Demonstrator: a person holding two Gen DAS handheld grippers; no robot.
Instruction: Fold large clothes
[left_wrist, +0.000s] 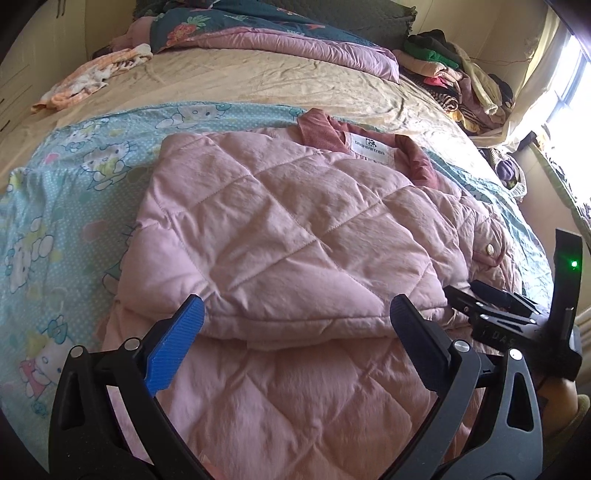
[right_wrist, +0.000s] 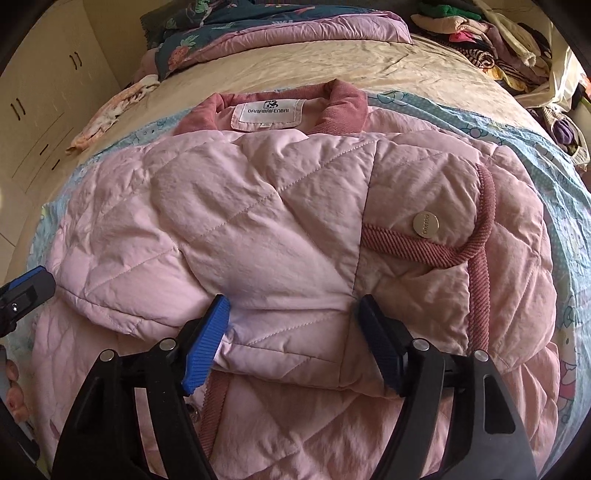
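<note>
A pink quilted jacket (left_wrist: 280, 229) lies on the bed, its sides folded in over the middle and its collar and white label (left_wrist: 367, 147) at the far end. My left gripper (left_wrist: 295, 310) is open, its fingers spread either side of the folded near-left edge. The jacket fills the right wrist view (right_wrist: 258, 221), with a metal snap button (right_wrist: 426, 222) and corduroy trim on the right flap. My right gripper (right_wrist: 291, 314) is open, its fingers straddling the near edge of the folded layer. The right gripper also shows in the left wrist view (left_wrist: 491, 306).
The jacket rests on a light blue cartoon-print sheet (left_wrist: 62, 221) over a beige bedspread (left_wrist: 240, 81). A folded pink and teal quilt (left_wrist: 295, 40) lies at the head. A heap of clothes (left_wrist: 454, 77) sits far right. White wardrobes (right_wrist: 48, 92) stand left.
</note>
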